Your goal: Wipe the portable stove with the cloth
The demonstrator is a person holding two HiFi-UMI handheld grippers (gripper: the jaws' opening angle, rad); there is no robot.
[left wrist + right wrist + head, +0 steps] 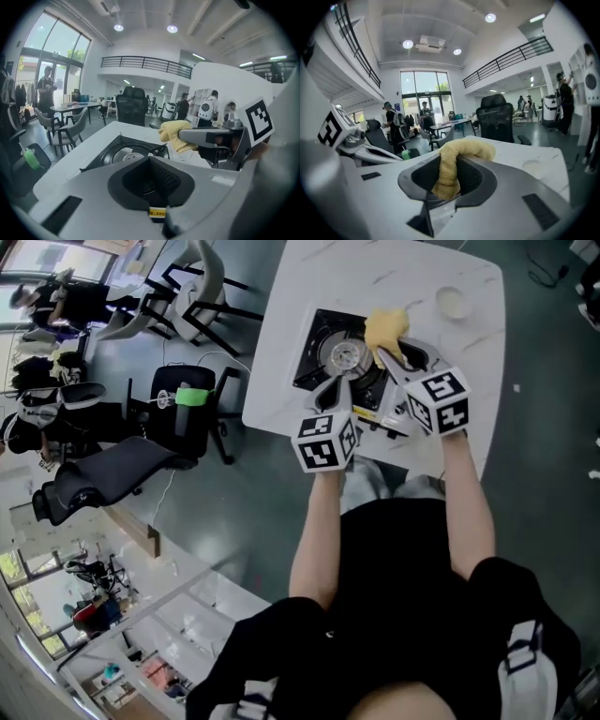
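Note:
The black portable stove [342, 357] with its round silver burner sits on the white table [281, 352]. A yellow cloth [385, 329] hangs over the stove's far right side, and my right gripper [396, 354] is shut on it. In the right gripper view the cloth [459, 152] folds down between the jaws of that gripper [447, 180]. My left gripper [333, 395] hovers over the stove's near edge, shut with nothing in it. In the left gripper view, my left gripper [152, 180] looks onto the stove [124, 152], with the cloth [176, 133] to the right.
A small white dish [454, 303] stands at the table's far right. The near table edge runs just under both grippers. A black office chair [187, 409] and more chairs [202, 296] stand on the floor to the left.

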